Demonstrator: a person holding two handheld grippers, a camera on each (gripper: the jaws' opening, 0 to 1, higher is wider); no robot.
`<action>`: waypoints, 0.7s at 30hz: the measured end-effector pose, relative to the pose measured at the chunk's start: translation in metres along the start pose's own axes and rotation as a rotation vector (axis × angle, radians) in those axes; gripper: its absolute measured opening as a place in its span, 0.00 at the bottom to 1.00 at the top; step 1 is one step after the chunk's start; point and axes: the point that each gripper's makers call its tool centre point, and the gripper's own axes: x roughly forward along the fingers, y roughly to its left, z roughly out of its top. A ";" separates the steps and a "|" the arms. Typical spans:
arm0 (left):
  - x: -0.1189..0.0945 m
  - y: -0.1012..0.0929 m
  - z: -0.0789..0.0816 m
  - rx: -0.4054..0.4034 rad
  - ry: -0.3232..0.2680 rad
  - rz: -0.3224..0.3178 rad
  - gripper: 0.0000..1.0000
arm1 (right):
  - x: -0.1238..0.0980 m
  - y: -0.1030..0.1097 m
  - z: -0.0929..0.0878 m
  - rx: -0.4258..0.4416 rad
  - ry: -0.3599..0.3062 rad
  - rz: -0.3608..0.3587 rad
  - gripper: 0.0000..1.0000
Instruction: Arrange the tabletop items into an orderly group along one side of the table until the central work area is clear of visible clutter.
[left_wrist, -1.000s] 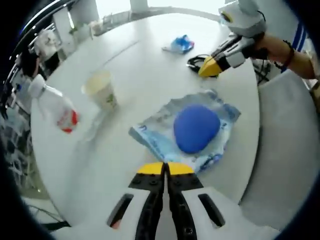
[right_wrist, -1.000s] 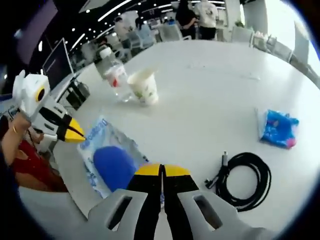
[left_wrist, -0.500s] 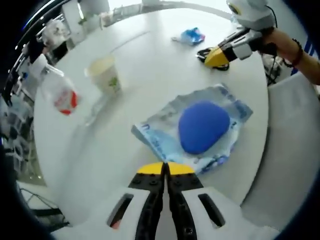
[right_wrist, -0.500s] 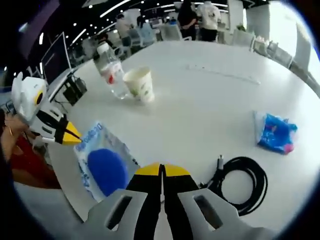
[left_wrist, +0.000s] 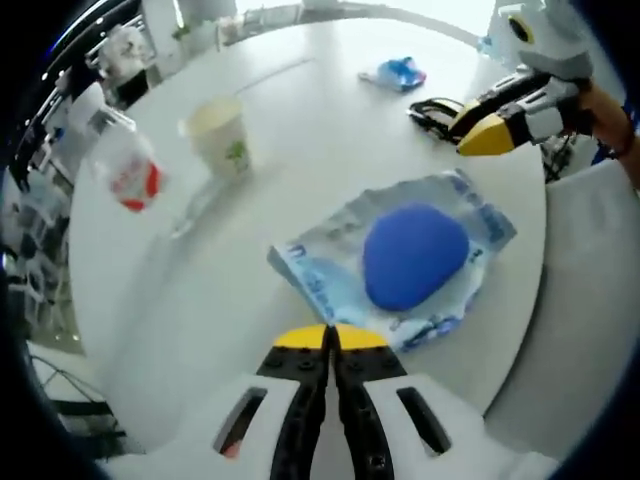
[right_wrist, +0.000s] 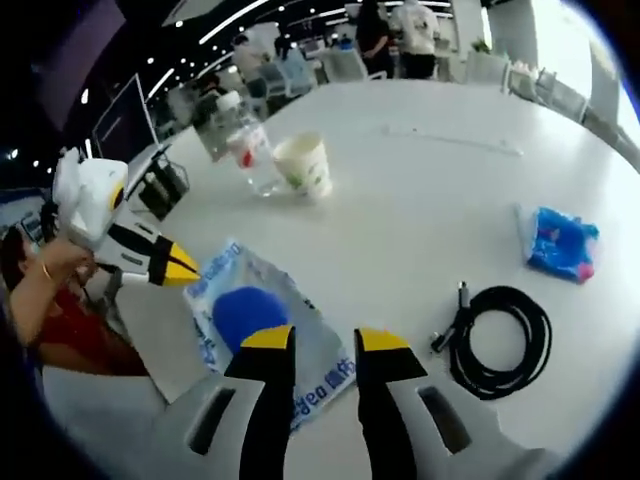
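Near table edge: blue pouch (left_wrist: 414, 256); cup (right_wrist: 305, 165), bottle (right_wrist: 243, 140) beyond. Left gripper (left_wrist: 331, 337) closed, empty; right gripper (right_wrist: 325, 340) parted, empty.

1. One paper cup (left_wrist: 222, 135), well ahead of the left tongs.
2. One plastic bottle (left_wrist: 122, 170), just beside that cup.
3. One blue pad (left_wrist: 414, 254) on one plastic wrapper (left_wrist: 310, 275), right in front of the left tongs.
4. One coiled black cable (right_wrist: 500, 341), just off the right tongs.
5. One small blue packet (right_wrist: 560, 243), further out past the cable.
6. All on one white worktop (right_wrist: 420, 190).
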 end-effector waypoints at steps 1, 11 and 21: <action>0.000 0.000 0.000 0.002 -0.002 0.002 0.00 | -0.001 0.001 -0.002 0.019 -0.001 -0.006 0.36; -0.001 0.003 -0.003 -0.063 -0.019 0.015 0.00 | -0.006 0.014 -0.037 0.120 0.073 0.013 0.56; 0.001 0.002 -0.006 -0.089 -0.013 0.030 0.00 | -0.005 0.026 -0.062 0.186 0.119 0.032 0.67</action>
